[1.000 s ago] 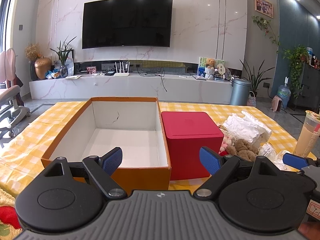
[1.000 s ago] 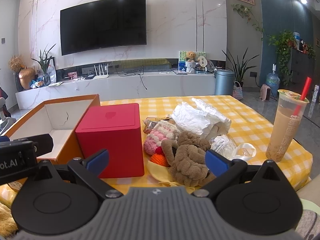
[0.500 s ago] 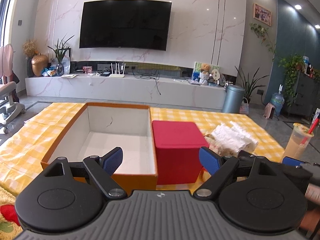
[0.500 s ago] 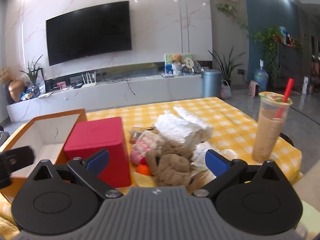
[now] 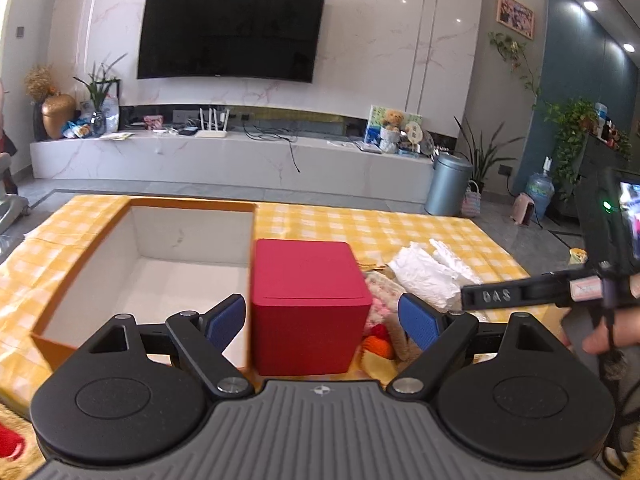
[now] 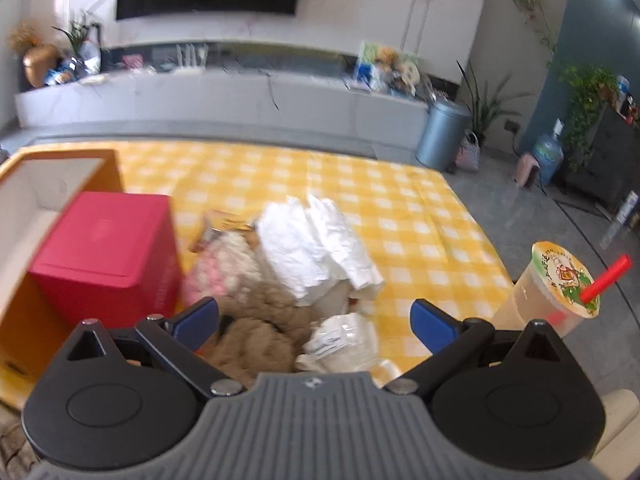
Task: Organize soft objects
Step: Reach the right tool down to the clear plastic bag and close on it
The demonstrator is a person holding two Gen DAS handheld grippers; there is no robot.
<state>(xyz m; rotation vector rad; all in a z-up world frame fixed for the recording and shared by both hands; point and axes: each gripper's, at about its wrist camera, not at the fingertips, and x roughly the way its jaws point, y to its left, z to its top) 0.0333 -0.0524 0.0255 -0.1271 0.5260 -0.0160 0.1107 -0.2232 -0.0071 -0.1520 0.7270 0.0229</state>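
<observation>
The right gripper (image 6: pixel 314 320), jaws spread and empty, hangs over the brown plush toy (image 6: pixel 256 332) beside the red box (image 6: pixel 108 256); it should descend squarely, then close gently. The left gripper (image 5: pixel 322 320) is likewise spread and empty

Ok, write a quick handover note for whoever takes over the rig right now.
Left gripper: open, empty, facing the red box.
Right gripper: open, empty, above the soft pile, over the brown plush.
Pile, with white cloth and pink knit, lies right of the red box. Orange box on its left is empty.
Done: nothing stowed.
Left: everything.
</observation>
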